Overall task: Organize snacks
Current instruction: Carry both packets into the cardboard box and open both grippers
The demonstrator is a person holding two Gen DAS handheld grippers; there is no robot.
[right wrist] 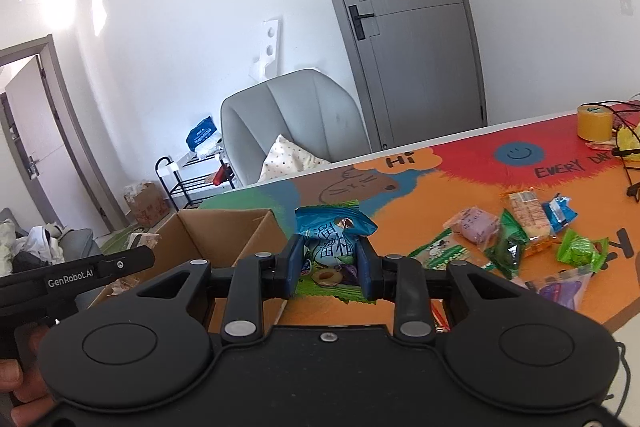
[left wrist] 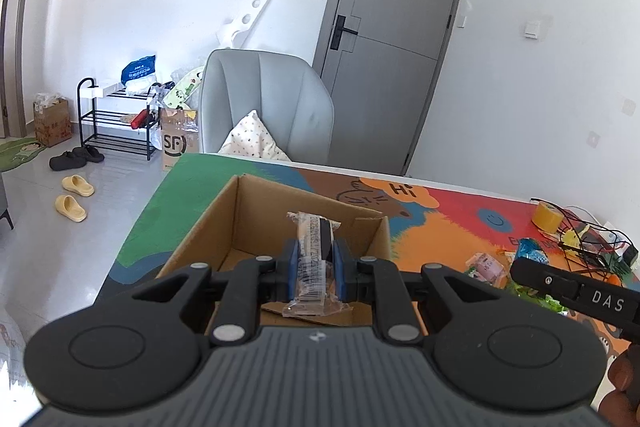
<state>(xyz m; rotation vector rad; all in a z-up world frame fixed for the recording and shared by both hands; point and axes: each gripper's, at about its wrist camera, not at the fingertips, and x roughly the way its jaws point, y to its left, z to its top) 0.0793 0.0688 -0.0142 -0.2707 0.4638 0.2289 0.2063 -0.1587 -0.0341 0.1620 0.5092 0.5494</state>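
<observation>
Presently catalogued: left tongs, clamped on a clear-wrapped snack bar, held over the open cardboard box, whose floor looks largely bare. Box stands near the counter's left edge, floor dropping away beside it. Right tongs, clamped on a blue-green snack packet, just right of the box's near corner. Loose snacks lie scattered further right; bare counter separates them from the box. Yellow tape roll and dark cables occupy the far right edge. Grey chair stands beyond the counter's far edge.
</observation>
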